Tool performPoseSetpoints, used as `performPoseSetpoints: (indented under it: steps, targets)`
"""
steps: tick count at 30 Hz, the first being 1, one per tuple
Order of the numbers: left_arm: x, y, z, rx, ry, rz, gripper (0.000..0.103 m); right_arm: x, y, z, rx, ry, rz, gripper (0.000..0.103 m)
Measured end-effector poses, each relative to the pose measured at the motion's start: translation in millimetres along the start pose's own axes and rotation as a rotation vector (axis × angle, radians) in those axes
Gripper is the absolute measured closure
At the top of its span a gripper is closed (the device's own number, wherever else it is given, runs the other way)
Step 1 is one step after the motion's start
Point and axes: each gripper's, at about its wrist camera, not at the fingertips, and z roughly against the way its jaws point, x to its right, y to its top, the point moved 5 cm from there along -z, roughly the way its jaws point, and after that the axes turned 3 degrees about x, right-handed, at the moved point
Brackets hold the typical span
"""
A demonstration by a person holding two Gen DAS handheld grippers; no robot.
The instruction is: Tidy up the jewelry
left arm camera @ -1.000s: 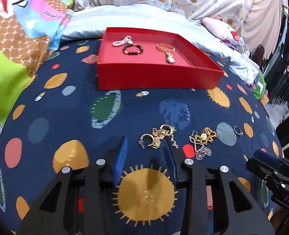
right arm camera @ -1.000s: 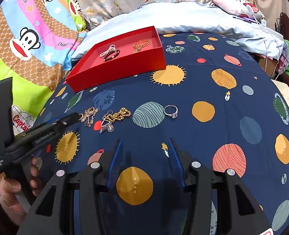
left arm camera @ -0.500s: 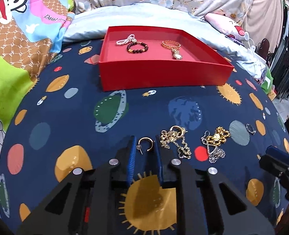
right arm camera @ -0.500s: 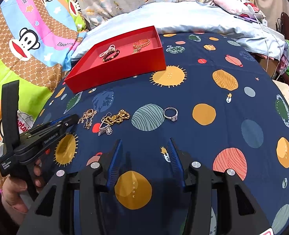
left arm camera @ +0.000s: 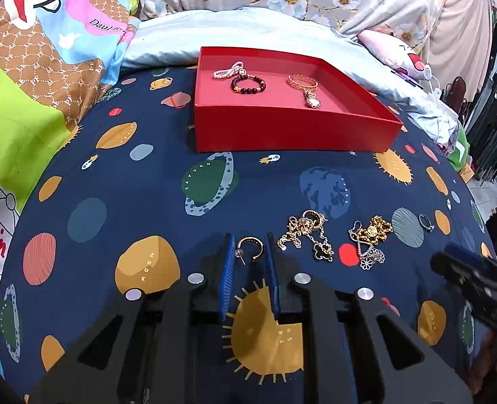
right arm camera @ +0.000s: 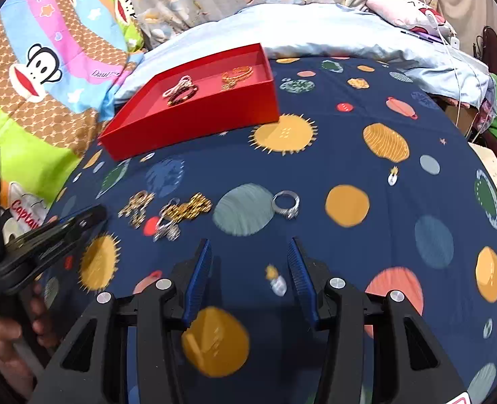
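Observation:
My left gripper [left arm camera: 249, 250] is shut on a gold hoop earring [left arm camera: 251, 248] and holds it just above the navy planet-print cloth. To its right lie a tangled gold chain [left arm camera: 307, 232], a gold and silver pendant pile [left arm camera: 371, 239] and a silver ring [left arm camera: 426, 223]. The red tray [left arm camera: 292, 131] at the back holds a pearl bracelet [left arm camera: 228, 70], a dark bead bracelet [left arm camera: 248, 84] and a gold watch [left arm camera: 304, 87]. My right gripper [right arm camera: 250, 262] is open and empty, just short of the silver ring [right arm camera: 286, 203]. The left gripper also shows in the right wrist view [right arm camera: 90, 217].
The cloth covers a rounded surface that falls away at the sides. A cartoon monkey blanket [right arm camera: 43, 67] lies to the left. A light blue pillow [left arm camera: 248, 30] and floral fabric sit behind the tray. Cables and clutter [right arm camera: 457, 47] are at the far right.
My left gripper closed on the gold hoop earring, pulled it left out of the tangled chain and lifted it. My right gripper moved forward toward the ring.

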Motion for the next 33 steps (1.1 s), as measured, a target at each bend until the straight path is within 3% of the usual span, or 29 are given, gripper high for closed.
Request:
performPoseSetpoints:
  steps: [11, 16, 20, 33]
  targets:
    - [-0.5, -5.8, -2.7, -0.023, -0.021, 0.020, 0.086, 14.9, 18.5, -22.4, 0.004, -0.045, 0.006, 0.058]
    - [0.4, -5.8, -3.4, -0.026, -0.027, 0.022, 0.086, 12.8, 20.1, -27.6, 0.007, -0.078, 0.038, 0.069]
    - [0.8, -6.0, -3.8, -0.026, -0.028, 0.022, 0.086, 17.3, 22.3, -29.3, 0.015, -0.105, 0.031, 0.084]
    - [3.2, -3.0, 19.0, -0.003, -0.072, 0.044, 0.086, 6.5, 20.0, -3.4, 0.040, -0.044, -0.005, 0.085]
